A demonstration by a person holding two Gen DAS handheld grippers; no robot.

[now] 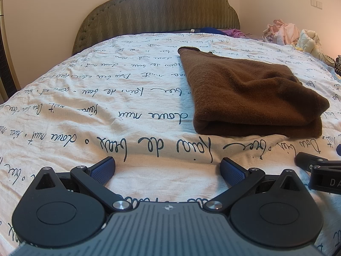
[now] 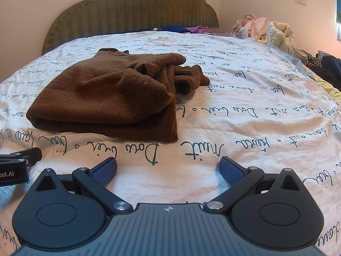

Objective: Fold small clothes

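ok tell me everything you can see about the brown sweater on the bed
The brown sweater is a soft, fuzzy knit, plain dark brown. It lies folded into a thick, roughly rectangular bundle, its rounded fold edge facing the cameras. In the right wrist view, a sleeve with a ribbed cuff spills out loosely on its right side, so the fold looks untidy there. It rests flat on the white bedspread printed with black script. Neither gripper touches it; both are open, short of its near edge.
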